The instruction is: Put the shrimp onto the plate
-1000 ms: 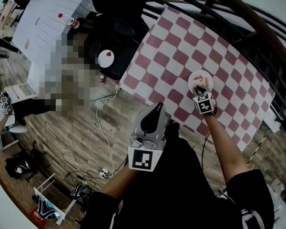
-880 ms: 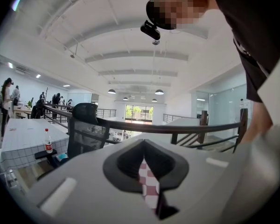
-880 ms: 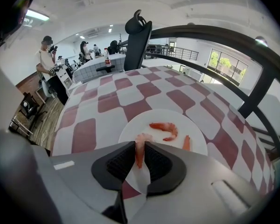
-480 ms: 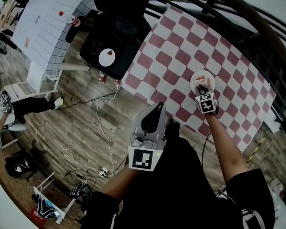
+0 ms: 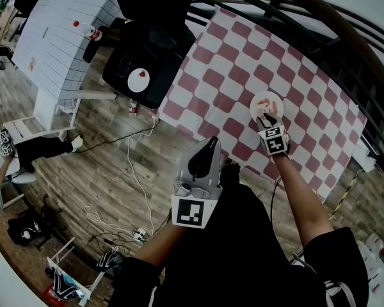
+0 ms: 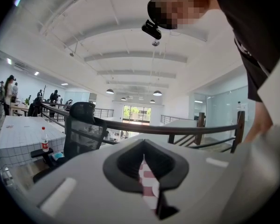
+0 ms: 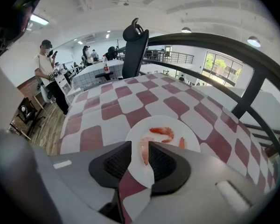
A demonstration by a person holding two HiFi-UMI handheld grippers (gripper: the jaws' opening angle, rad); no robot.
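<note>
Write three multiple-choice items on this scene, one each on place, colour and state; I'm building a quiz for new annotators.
1. The plate lies on: A) the checked tablecloth B) the wooden floor C) the black chair.
2. Its checks are: A) blue and white B) red and white C) green and yellow.
3. The left tool is: A) gripping a shrimp B) gripping the plate C) shut and empty.
1A: cloth surrounds the plate. 2B: red and white squares show. 3C: its jaws meet, nothing between.
</note>
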